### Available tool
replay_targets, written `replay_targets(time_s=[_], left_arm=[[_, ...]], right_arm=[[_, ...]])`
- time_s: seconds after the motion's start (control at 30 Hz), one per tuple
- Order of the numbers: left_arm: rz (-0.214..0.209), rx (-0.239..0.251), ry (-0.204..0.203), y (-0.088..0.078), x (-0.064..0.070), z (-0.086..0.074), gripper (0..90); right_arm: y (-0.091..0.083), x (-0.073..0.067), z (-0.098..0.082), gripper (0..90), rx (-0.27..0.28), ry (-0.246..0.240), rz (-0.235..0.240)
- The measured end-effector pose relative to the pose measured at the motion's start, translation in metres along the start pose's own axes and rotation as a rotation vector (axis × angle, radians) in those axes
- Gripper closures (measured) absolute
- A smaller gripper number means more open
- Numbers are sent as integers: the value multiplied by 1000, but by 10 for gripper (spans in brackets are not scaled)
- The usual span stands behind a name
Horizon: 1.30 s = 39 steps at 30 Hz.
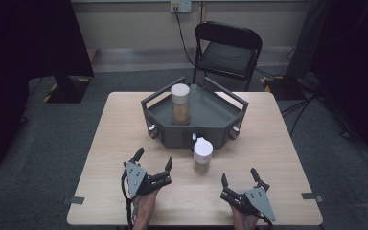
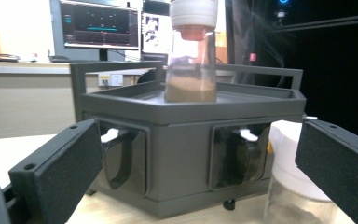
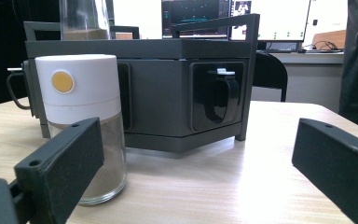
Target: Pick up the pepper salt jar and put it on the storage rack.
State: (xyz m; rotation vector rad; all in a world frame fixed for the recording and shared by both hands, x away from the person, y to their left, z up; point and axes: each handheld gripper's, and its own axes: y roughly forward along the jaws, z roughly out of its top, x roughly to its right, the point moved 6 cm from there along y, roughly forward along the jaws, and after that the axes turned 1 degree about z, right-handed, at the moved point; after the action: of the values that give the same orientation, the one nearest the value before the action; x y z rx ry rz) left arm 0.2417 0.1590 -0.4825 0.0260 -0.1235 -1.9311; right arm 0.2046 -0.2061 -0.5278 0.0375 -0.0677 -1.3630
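A dark grey angular rack (image 1: 206,117) (image 2: 186,154) (image 3: 168,93) stands at the far middle of the table. On its top tray stands a glass jar (image 1: 180,103) (image 2: 191,56) of brown powder with a white cap. A second such jar (image 1: 202,156) (image 3: 81,121) (image 2: 298,186), its white cap marked by a yellow dot, stands on the table just in front of the rack. My left gripper (image 1: 152,163) (image 2: 191,172) rests open near the front edge, left of that jar. My right gripper (image 1: 239,178) (image 3: 196,163) rests open to the jar's right, nothing between its jaws.
A black folding chair (image 1: 227,50) stands beyond the table's far edge. Hooks or handles (image 3: 221,95) sit in recesses on the rack's front faces. Bare wooden tabletop (image 1: 278,143) lies on both sides of the rack. Monitors (image 2: 100,23) stand on a desk in the background.
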Motion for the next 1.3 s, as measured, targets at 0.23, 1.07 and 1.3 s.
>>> replay_targets(time_s=[0.23, 1.07, 1.3], left_arm=[[24, -11, 22, -4, 0, -12, 1], [60, -54, 28, -21, -6, -43, 1], [62, -37, 41, -23, -4, -46, 1]], right_arm=[[0, 0, 0, 11, 0, 0, 0], [0, 0, 0, 11, 0, 0, -1], [0, 0, 0, 11, 0, 0, -3]])
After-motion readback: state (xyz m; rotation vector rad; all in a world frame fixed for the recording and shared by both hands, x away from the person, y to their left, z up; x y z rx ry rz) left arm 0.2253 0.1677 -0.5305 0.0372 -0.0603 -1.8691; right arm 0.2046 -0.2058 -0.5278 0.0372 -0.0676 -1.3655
